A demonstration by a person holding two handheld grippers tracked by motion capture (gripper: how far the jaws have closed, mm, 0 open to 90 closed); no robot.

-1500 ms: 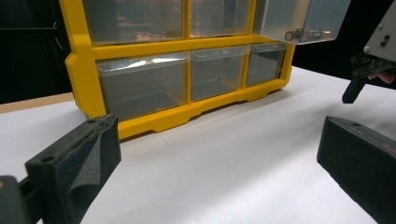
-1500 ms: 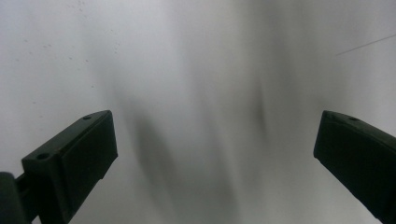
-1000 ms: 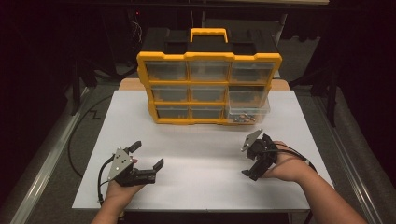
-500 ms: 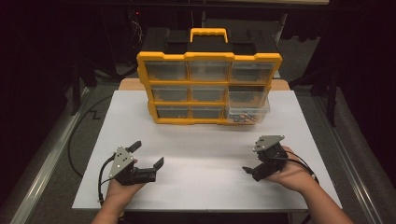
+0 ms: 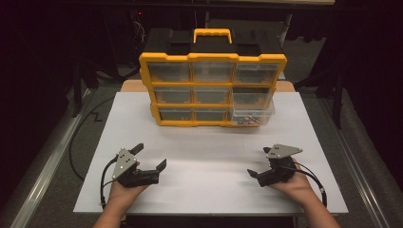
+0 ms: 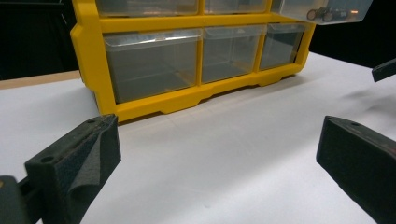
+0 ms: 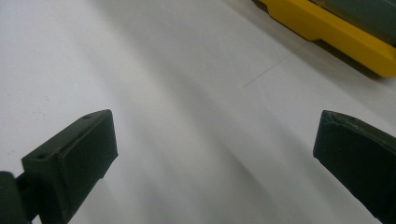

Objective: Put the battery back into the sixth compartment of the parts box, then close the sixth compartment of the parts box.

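Nearest to us, our left gripper (image 5: pixel 151 156) rests low over the near left part of the white table (image 5: pixel 209 142), its jaws spread wide with nothing between them; in the left gripper view the two black pads frame bare tabletop. Our right gripper (image 5: pixel 259 162) sits over the near right part, well apart from the left one, its jaws likewise wide apart and empty, angled toward the middle of the table. Farther off, at the far middle of the table, stands the yellow drawer organizer (image 5: pixel 212 90), upright, with a black top and a yellow carry handle (image 5: pixel 212 34). We see three rows of three clear plastic drawers set in the yellow frame. The bottom right drawer (image 5: pixel 251 114) is pulled partly out and holds small dark and metallic parts (image 5: pixel 248 119), too small to name. The other drawers sit flush in the frame, and those in the left gripper view look empty.
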